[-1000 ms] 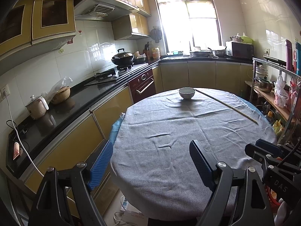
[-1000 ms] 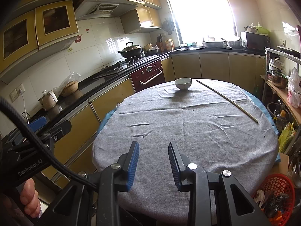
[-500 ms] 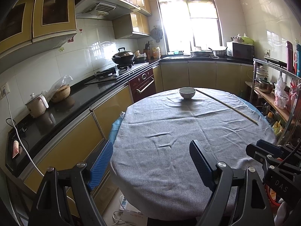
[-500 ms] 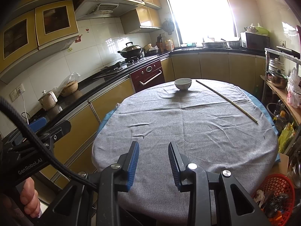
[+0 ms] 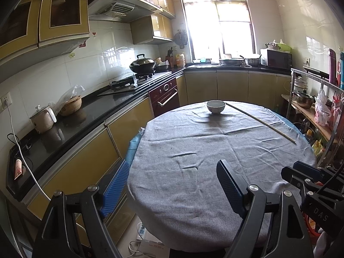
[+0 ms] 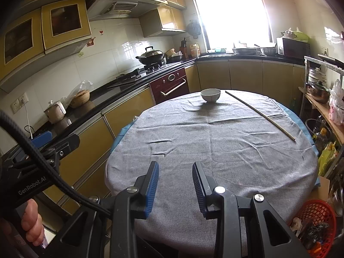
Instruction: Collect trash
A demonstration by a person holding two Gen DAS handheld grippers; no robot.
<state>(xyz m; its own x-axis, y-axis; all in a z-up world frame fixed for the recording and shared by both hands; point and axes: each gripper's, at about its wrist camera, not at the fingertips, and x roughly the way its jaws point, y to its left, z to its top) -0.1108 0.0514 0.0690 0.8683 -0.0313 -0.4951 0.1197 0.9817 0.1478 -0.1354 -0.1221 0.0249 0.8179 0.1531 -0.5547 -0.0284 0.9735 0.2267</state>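
Both wrist cameras look forward from the near edge of the round table (image 5: 193, 193), above its cloth, toward the window (image 5: 217, 19). The left view sits further left, taking in more counter (image 5: 64, 126). Both share the bowl (image 6: 210, 94) and stick (image 6: 261, 114); the red basket (image 6: 316, 210) holds something, possibly trash.

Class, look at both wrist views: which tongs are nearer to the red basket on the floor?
Right. The right tongs hang over the table's near edge, with the red basket just below to their right. The left tongs sit further left, beyond the right ones.
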